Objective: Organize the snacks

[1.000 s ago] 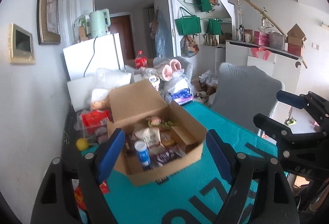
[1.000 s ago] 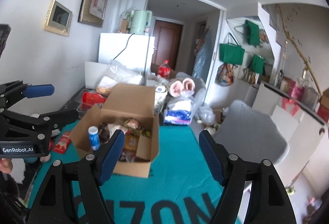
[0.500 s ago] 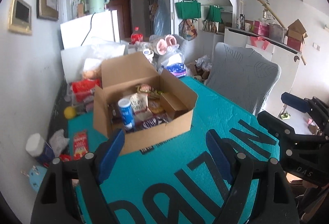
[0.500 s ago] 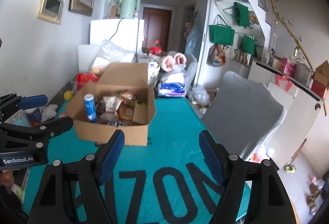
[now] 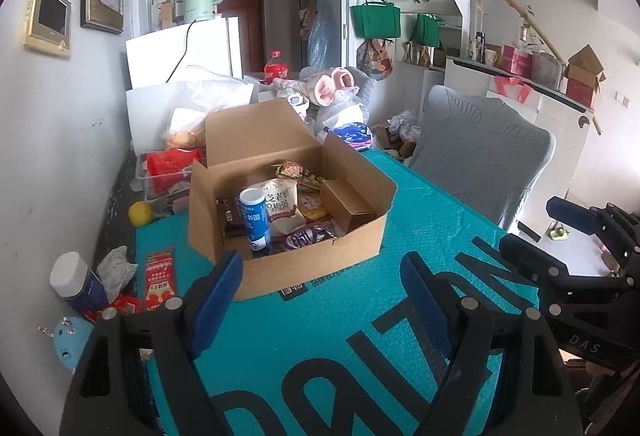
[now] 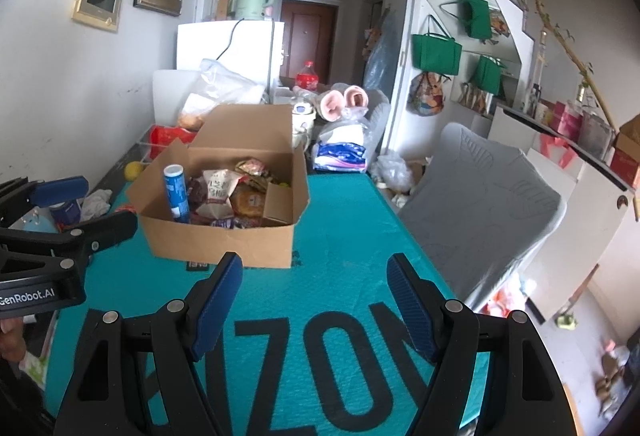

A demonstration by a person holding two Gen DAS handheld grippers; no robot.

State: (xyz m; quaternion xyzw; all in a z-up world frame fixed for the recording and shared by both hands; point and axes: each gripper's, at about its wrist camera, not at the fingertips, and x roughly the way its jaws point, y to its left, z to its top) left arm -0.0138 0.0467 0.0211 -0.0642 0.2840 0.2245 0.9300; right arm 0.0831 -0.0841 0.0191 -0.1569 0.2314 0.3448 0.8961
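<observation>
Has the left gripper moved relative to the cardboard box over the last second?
Yes. The left gripper has pulled back from the cardboard box; more teal mat now shows in front.

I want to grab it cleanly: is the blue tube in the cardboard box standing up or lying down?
Upright. The blue tube stands on end in the cardboard box, its cap above the snack packets.

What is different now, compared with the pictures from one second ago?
Both claws drew back from the cardboard box, so more of the teal mat shows in front of it. The left claw and right claw took hold of nothing and remain open. The box, the blue tube standing in it and the other snacks stayed in place.
</observation>
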